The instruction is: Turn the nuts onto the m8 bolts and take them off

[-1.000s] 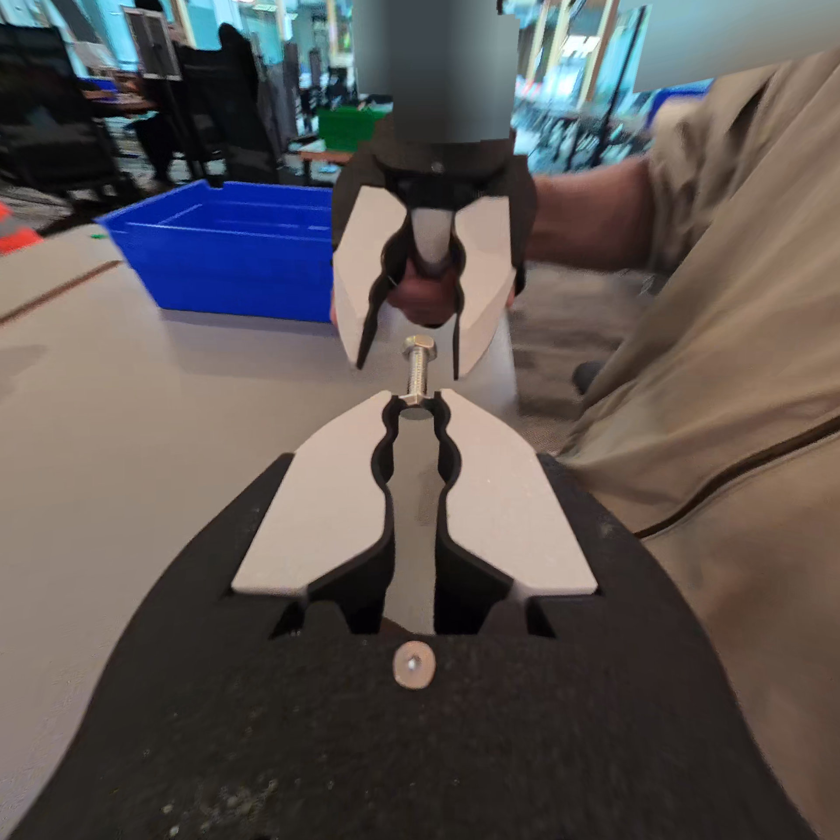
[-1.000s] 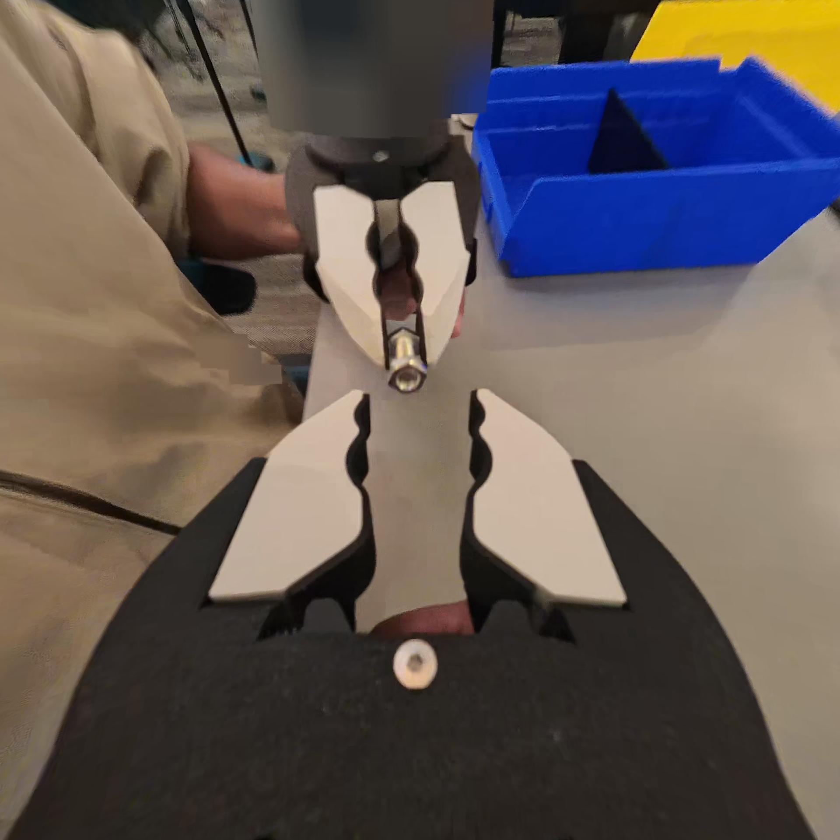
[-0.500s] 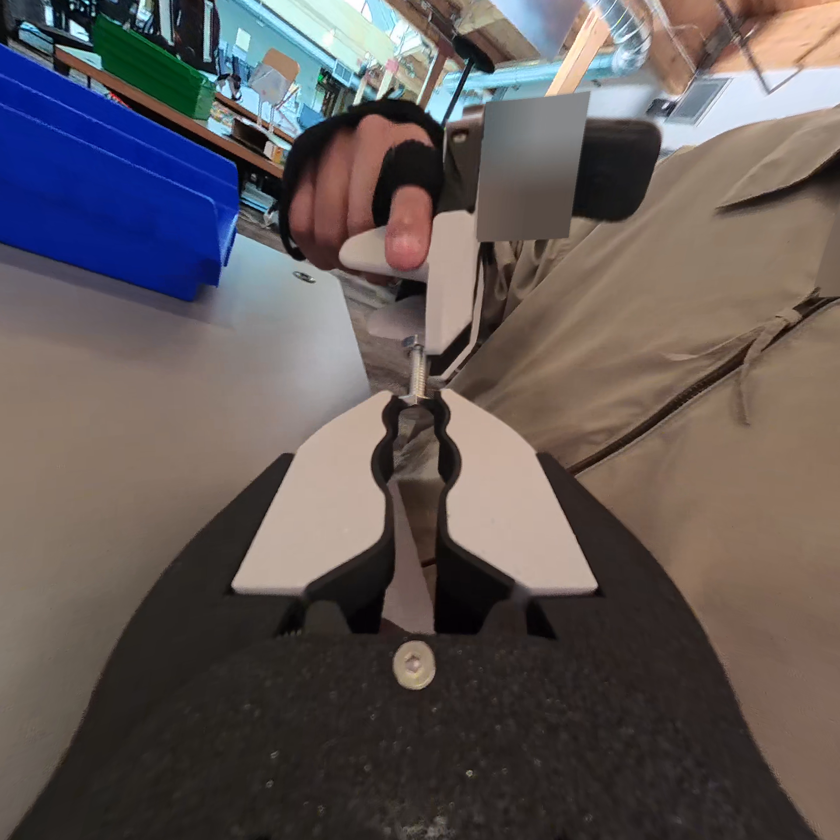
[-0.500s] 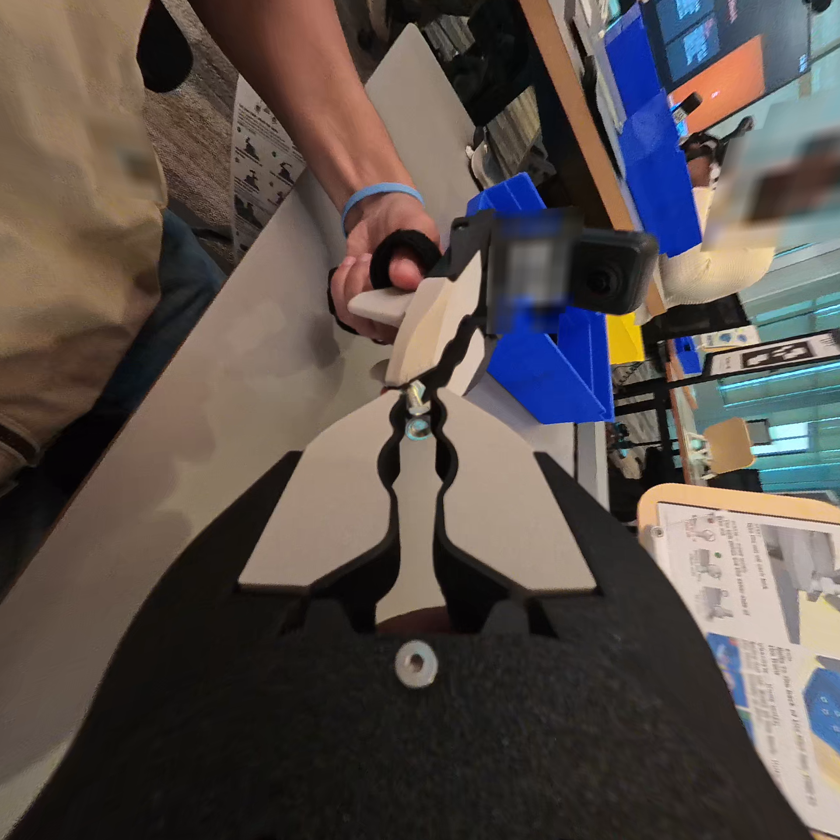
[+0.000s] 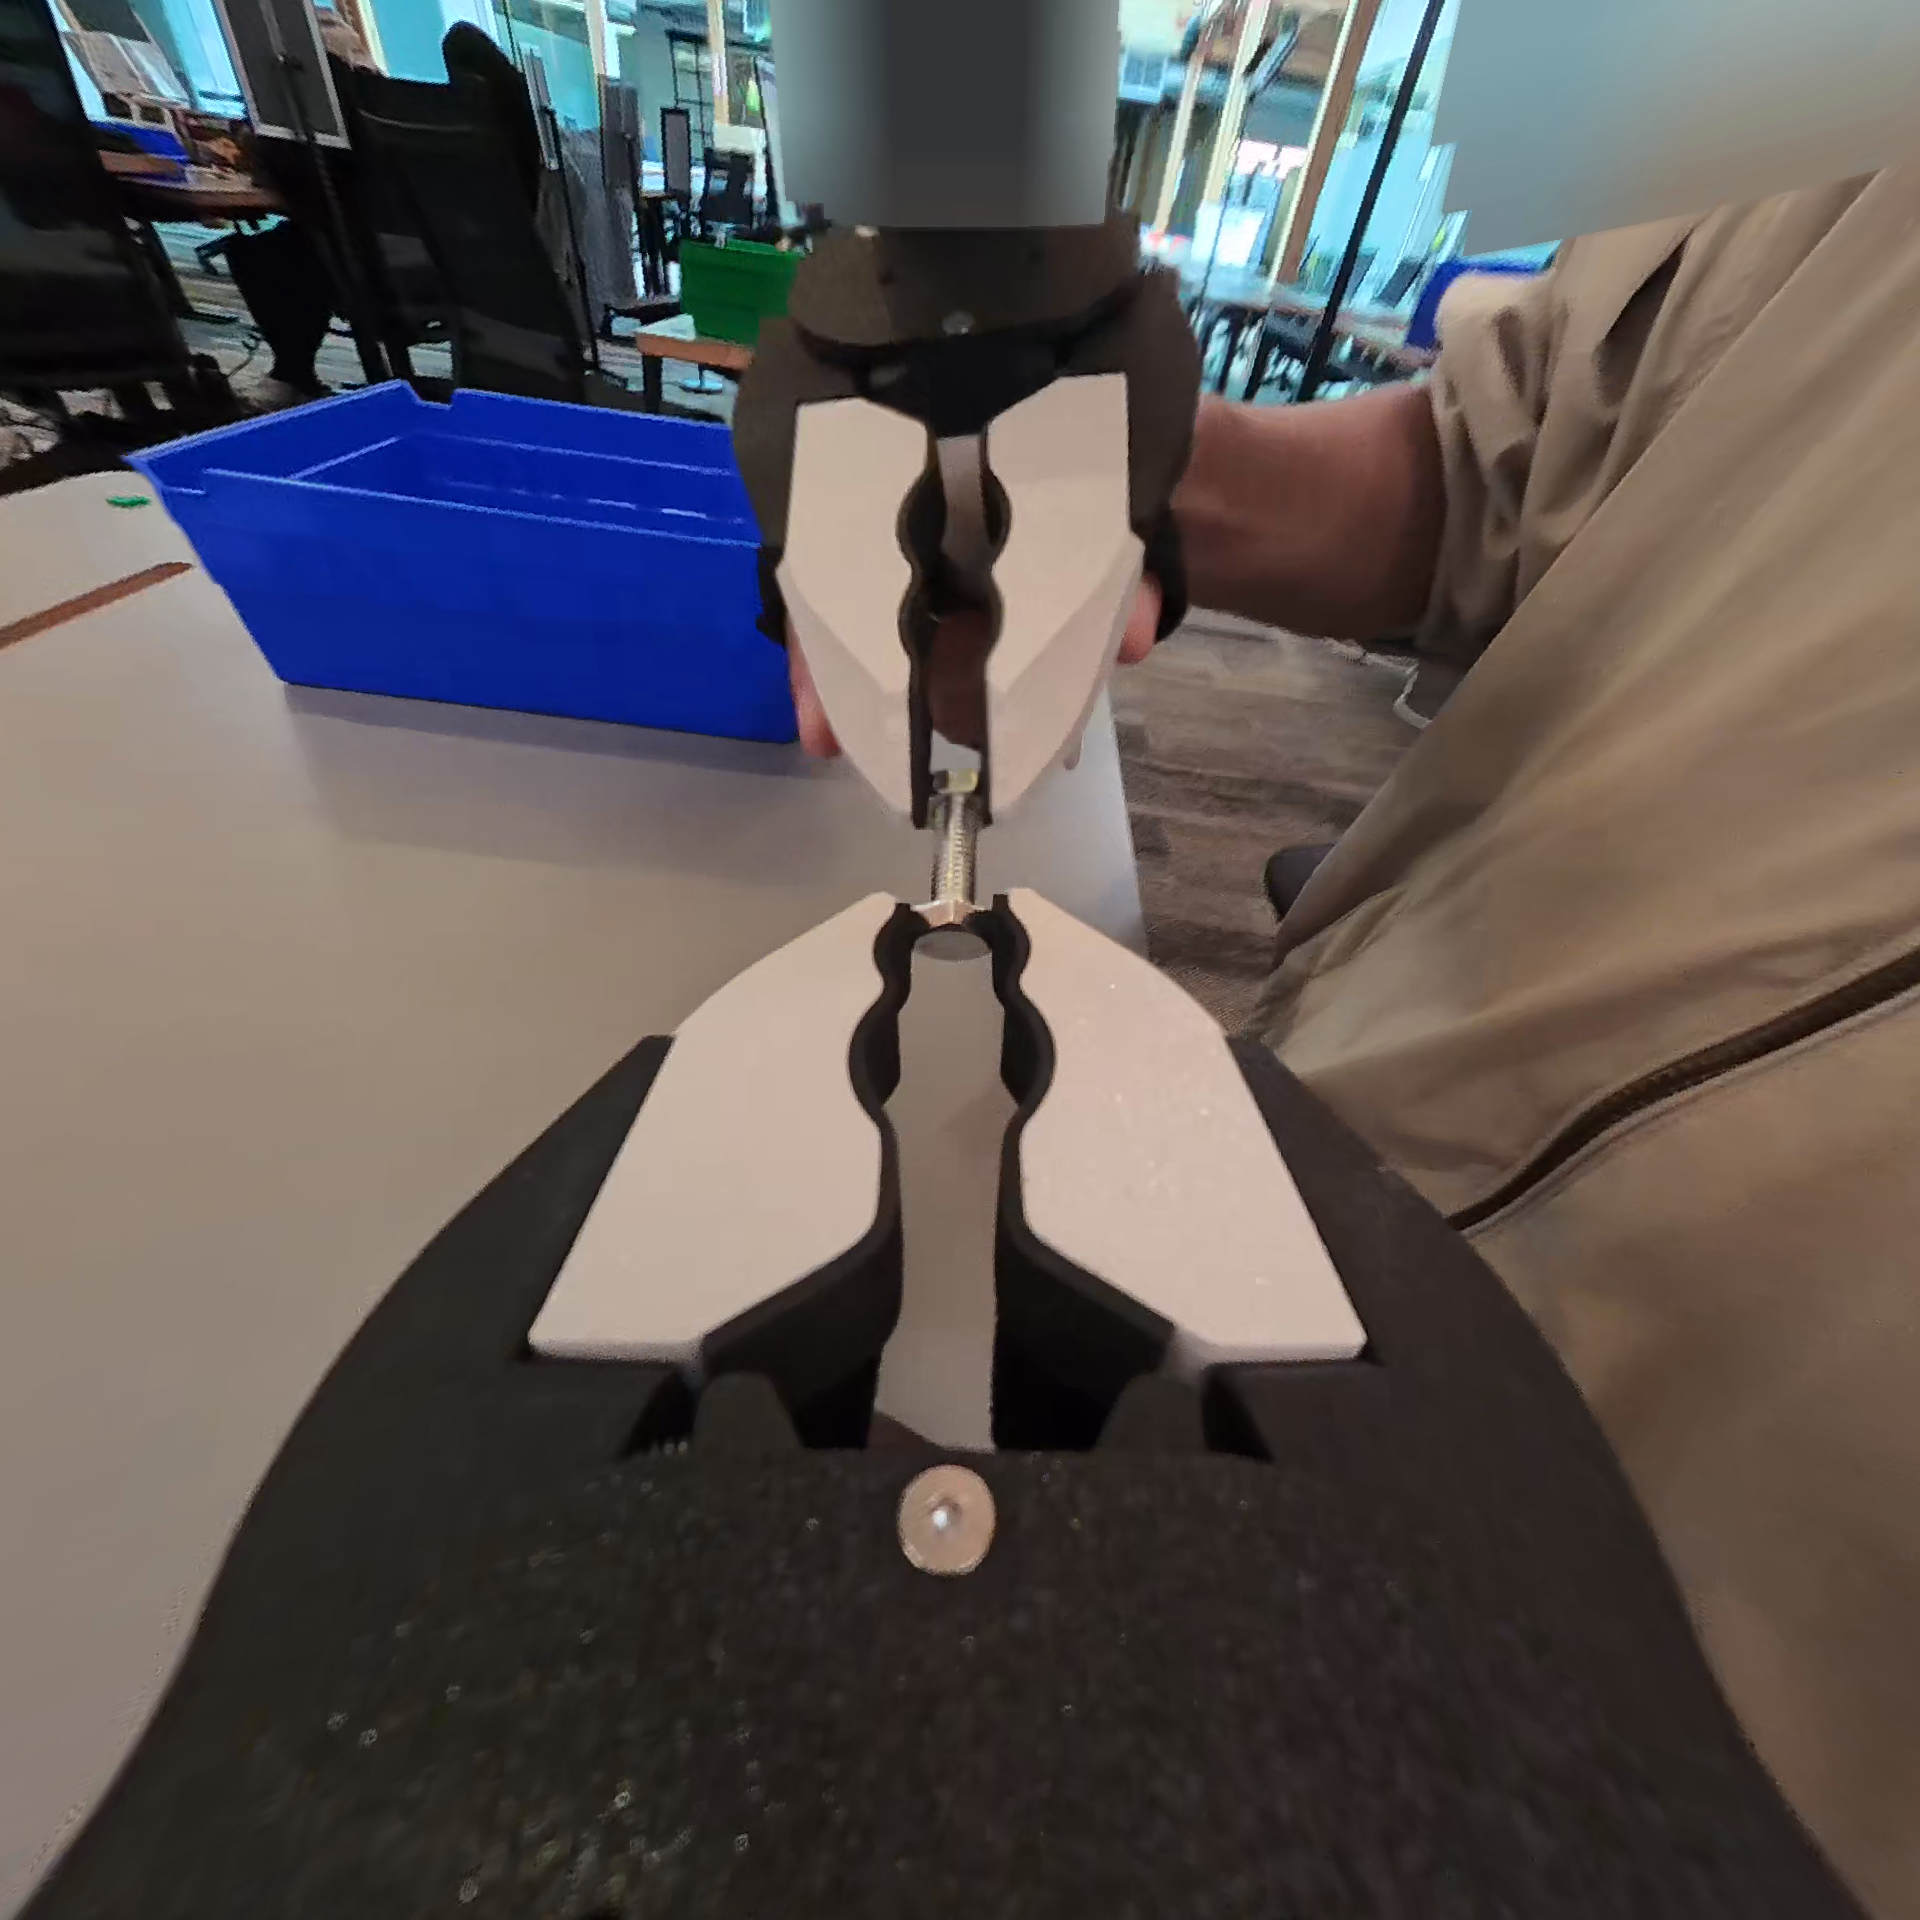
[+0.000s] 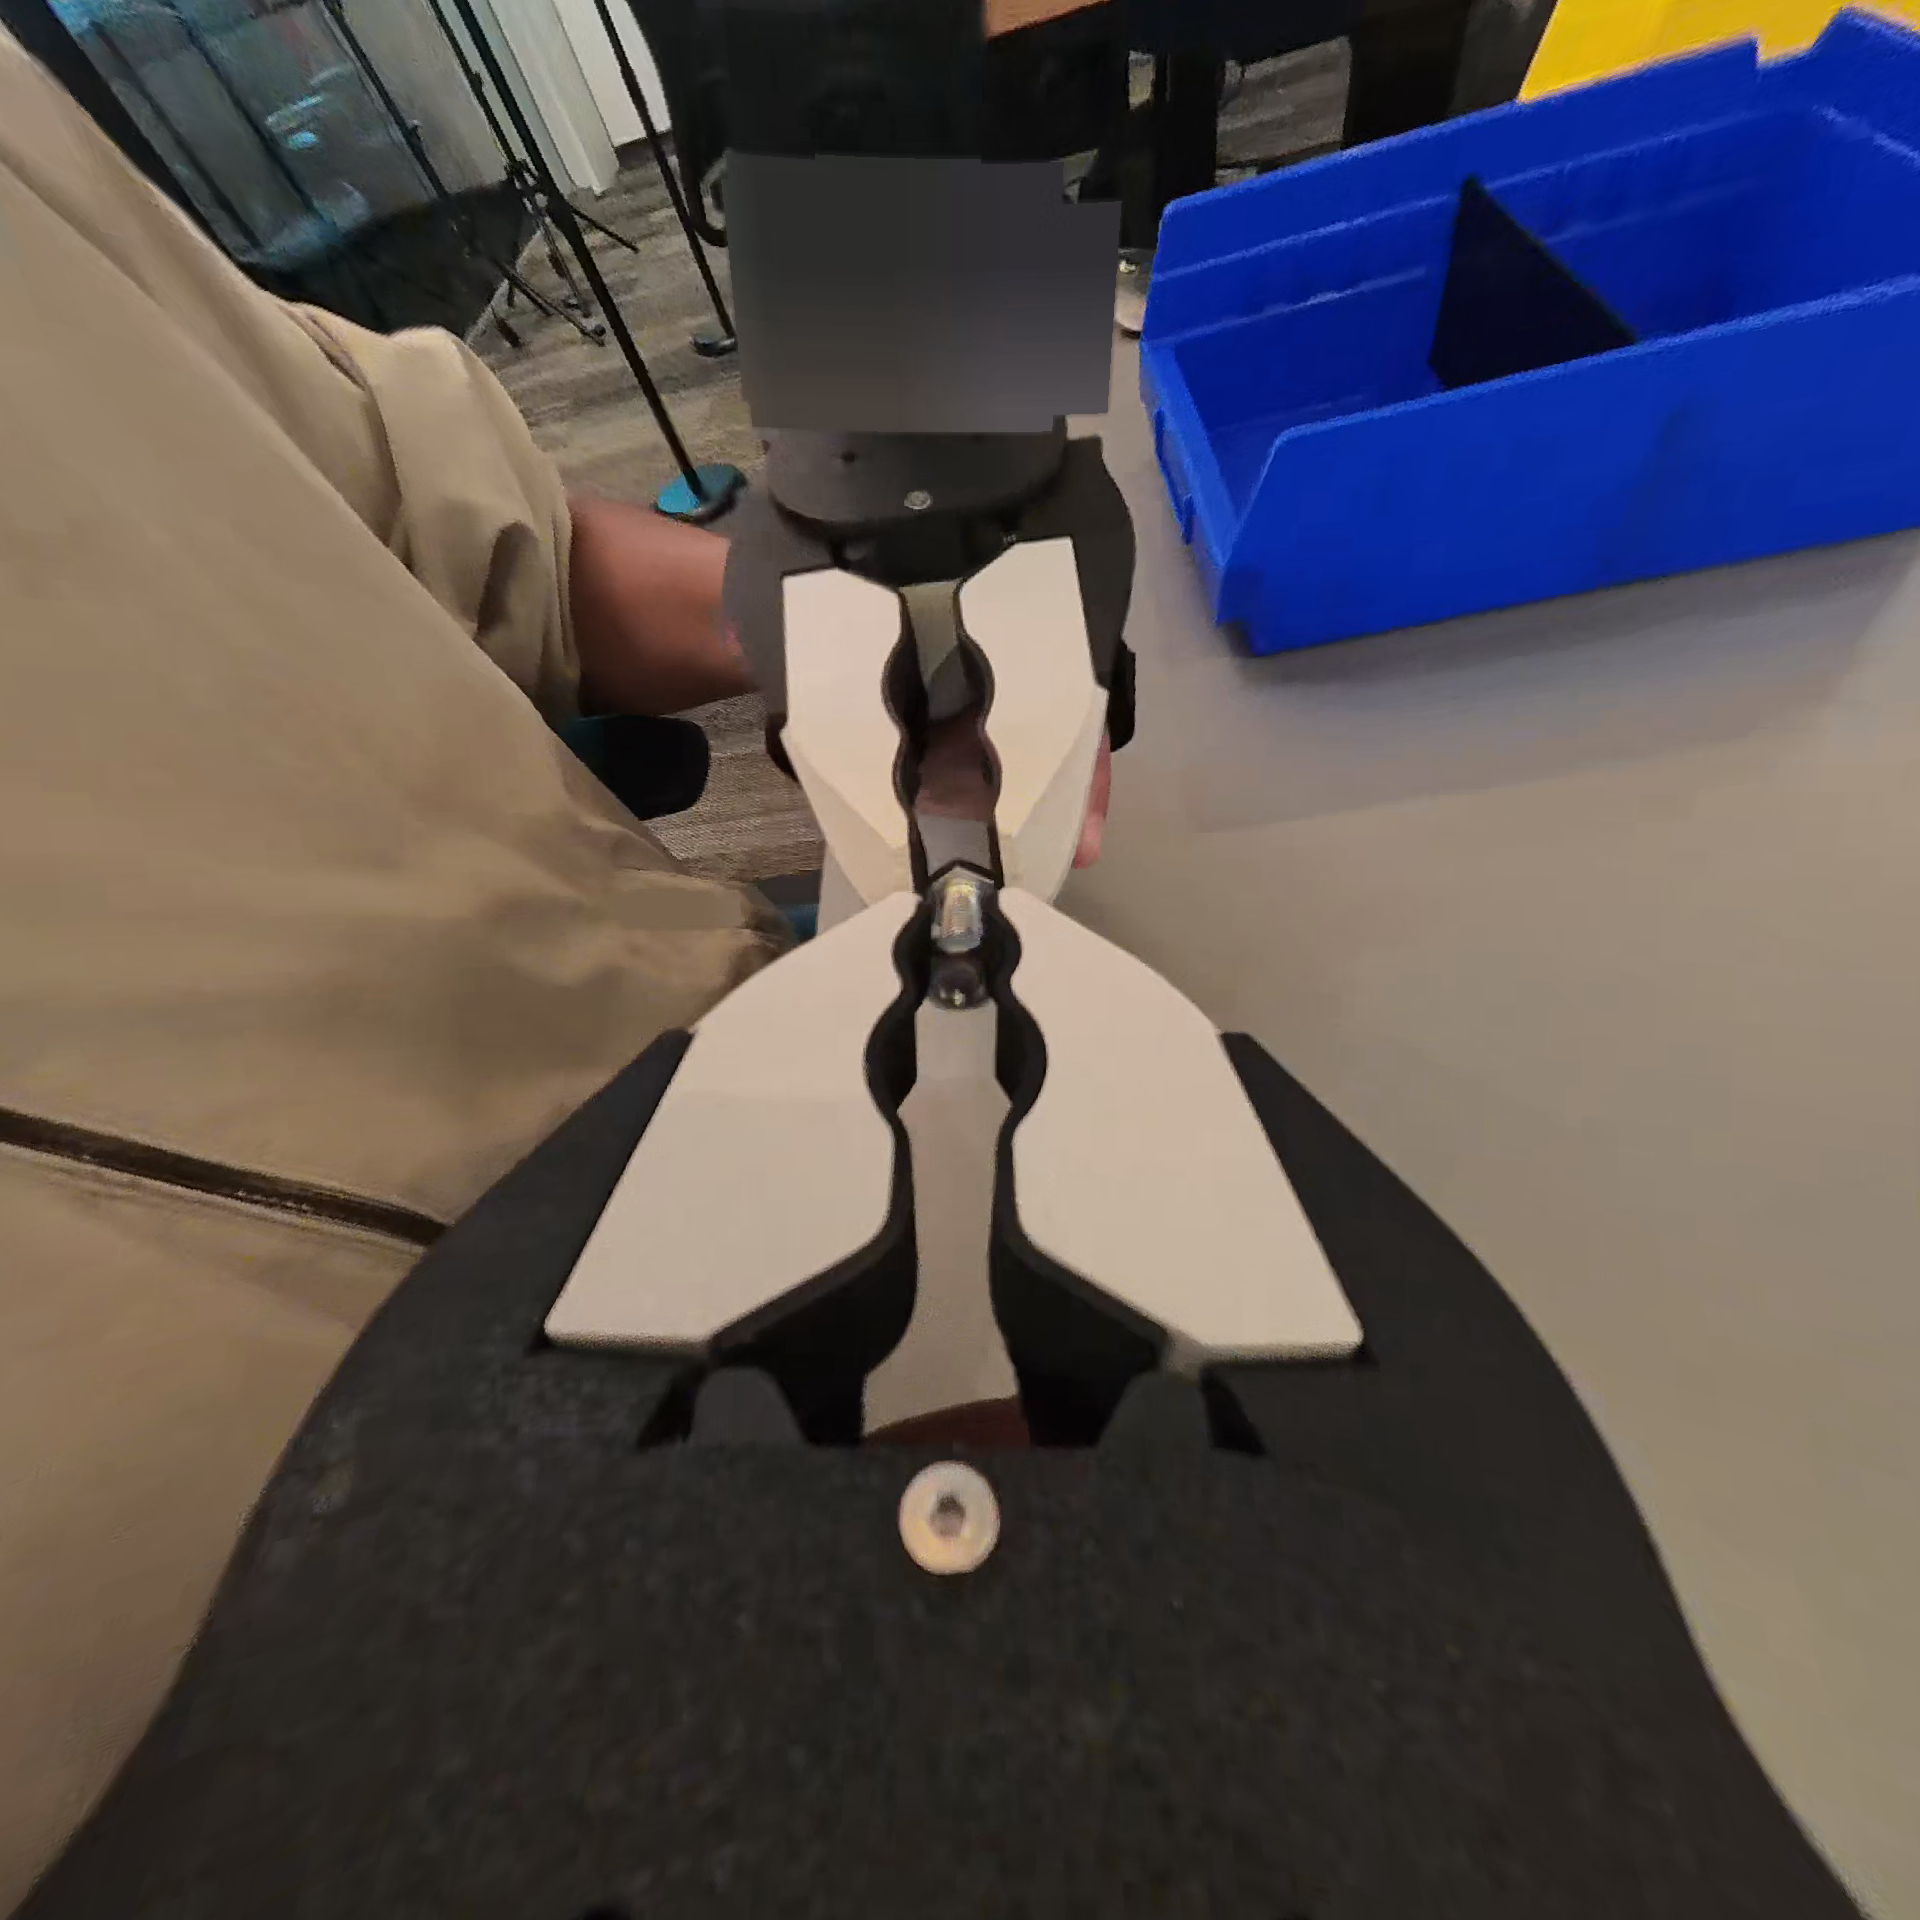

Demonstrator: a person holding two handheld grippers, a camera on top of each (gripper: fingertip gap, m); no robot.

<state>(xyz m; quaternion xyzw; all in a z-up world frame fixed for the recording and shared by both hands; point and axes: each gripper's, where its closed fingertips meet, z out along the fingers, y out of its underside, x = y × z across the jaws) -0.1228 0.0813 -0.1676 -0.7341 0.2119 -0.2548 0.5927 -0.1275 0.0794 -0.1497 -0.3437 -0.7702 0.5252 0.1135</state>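
Observation:
A silver M8 bolt is held level in the air between my two grippers, which face each other tip to tip. My left gripper is shut on the bolt's hex head. My right gripper is shut on the nut on the thread. The bolt's end pokes past the nut between the right fingers. The right gripper also shows in the left wrist view, and the left gripper in the right wrist view. A hand holds each gripper.
The grey table lies below. A blue bin stands behind the grippers; in the right wrist view the bin shows a black divider. The person's beige jacket is close beside the grippers. The table's edge is near the jacket. Both grippers' tips are close together, under 4 cm apart.
My right gripper was open around the bolt's nut end and has shut on the nut. Both grippers rolled to one side half a second ago and are level again.

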